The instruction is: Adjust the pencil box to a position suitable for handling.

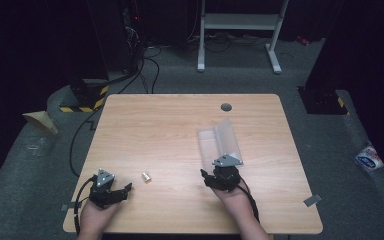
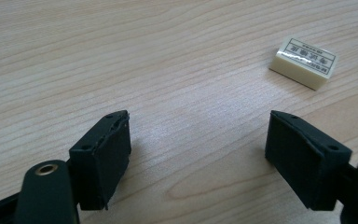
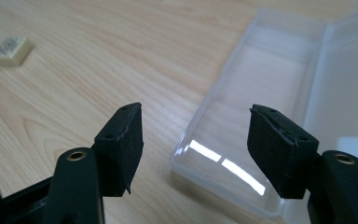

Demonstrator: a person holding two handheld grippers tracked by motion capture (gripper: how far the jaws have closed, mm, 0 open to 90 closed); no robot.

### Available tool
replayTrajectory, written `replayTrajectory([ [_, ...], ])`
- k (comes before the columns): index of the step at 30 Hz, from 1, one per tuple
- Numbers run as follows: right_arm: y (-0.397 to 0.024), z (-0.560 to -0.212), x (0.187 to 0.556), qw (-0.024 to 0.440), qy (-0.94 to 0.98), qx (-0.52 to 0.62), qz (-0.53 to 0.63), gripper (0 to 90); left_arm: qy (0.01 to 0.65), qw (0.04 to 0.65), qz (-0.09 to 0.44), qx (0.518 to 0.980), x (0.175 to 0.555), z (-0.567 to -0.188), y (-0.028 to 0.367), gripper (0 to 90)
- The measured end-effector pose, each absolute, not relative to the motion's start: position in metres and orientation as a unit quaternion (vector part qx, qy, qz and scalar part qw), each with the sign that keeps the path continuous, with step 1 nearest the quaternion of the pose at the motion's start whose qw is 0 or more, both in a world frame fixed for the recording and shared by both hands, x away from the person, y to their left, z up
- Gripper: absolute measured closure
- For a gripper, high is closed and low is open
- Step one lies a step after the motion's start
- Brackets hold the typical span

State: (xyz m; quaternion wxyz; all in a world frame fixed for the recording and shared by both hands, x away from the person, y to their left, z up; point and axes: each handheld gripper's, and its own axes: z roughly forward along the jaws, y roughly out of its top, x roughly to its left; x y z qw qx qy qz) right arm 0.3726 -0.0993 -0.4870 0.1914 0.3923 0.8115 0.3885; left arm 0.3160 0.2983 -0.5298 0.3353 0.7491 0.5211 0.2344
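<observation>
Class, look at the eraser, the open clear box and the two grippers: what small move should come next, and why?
Probably ease the left gripper forward and right until its jaws straddle the eraser. Those jaws stand open with only bare table between them, and the eraser lies apart, ahead. The right gripper already hovers, open, at the clear box.

left gripper (image 1: 114, 192): black body, grey three-cornered plate on top, black cable looping off behind
right gripper (image 1: 219, 176): black, the same grey plate, black cable along the forearm
jaws: flat black blocks with rough-edged pads, brass-ringed screw holes in the arms
</observation>
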Motion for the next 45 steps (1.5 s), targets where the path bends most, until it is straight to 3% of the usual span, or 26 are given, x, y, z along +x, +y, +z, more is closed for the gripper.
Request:
replayTrajectory([
  [14, -0.084, -0.512, 0.381, 0.175, 0.826, 0.401, 0.355, 48.3, 0.52, 0.334, 0.237, 0.75, 0.316, -0.53, 0.298, 23.2],
  [27, -0.088, -0.514, 0.379, 0.182, 0.824, 0.401, 0.356, 67.2, 0.52, 0.334, 0.237, 0.75, 0.316, -0.53, 0.298, 23.3],
  [45, -0.091, -0.514, 0.369, 0.192, 0.832, 0.389, 0.346, 75.7, 0.52, 0.335, 0.238, 0.749, 0.315, -0.53, 0.298, 24.1],
])
